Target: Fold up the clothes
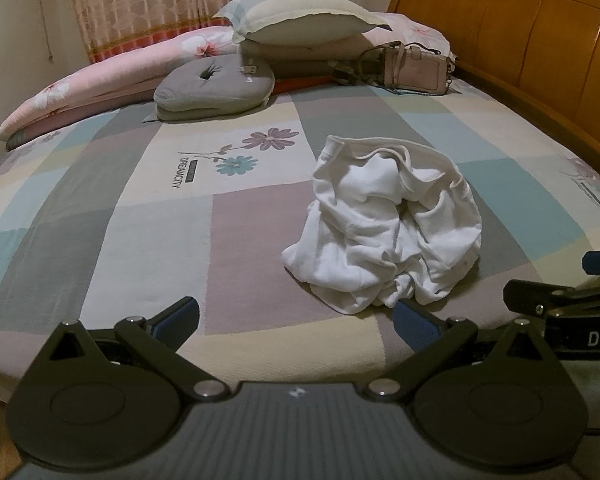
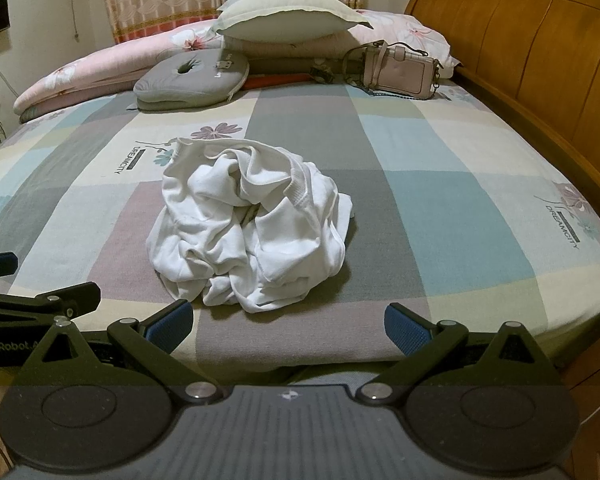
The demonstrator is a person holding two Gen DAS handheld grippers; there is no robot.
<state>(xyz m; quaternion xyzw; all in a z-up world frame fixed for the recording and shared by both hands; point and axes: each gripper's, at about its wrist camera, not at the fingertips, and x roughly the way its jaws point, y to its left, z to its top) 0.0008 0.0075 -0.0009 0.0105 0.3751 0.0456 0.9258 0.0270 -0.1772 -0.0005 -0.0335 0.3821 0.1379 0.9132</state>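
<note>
A white garment (image 1: 384,228) lies crumpled in a heap on the checked bed sheet (image 1: 140,216). It shows right of centre in the left wrist view and near the middle in the right wrist view (image 2: 248,224). My left gripper (image 1: 296,320) is open and empty at the bed's near edge, its right finger just short of the heap. My right gripper (image 2: 288,326) is open and empty, a little in front of the heap. Each gripper shows at the side of the other's view: the right one (image 1: 556,300) and the left one (image 2: 40,300).
A grey cushion (image 1: 216,88), stacked pillows (image 1: 300,16), a pink quilt (image 1: 100,80) and a pink handbag (image 1: 416,68) lie at the far side. A wooden headboard (image 1: 540,40) runs along the right. Curtains (image 1: 160,0) hang behind.
</note>
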